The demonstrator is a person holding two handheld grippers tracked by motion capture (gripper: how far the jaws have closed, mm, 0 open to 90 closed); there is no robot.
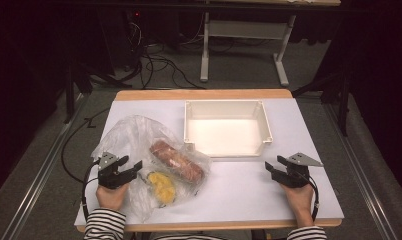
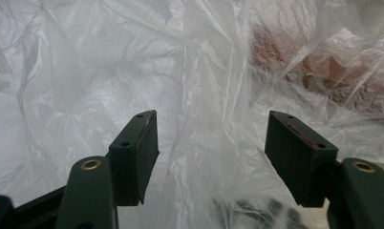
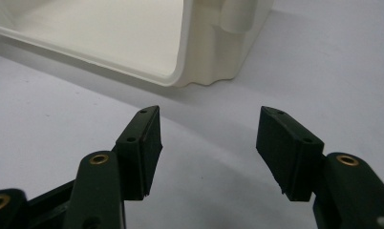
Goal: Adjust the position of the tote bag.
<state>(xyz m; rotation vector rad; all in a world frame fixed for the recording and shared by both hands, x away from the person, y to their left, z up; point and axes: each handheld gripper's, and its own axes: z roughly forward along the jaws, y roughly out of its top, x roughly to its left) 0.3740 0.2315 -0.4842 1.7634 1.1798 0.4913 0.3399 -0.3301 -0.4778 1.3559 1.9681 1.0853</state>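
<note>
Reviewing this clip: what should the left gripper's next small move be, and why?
Probably close on the bag: the left gripper stands open with a fold of the clear plastic bag between its jaws, unpinched. The food inside likely belongs in the empty white bin beside it.

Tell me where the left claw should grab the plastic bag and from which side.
Probably the loose, crumpled film at the plastic bag edge nearest the left claw, coming in from the person's left. There the film stands up in thin folds between the open jaws, clear of the brown roll and yellow food inside.
</note>
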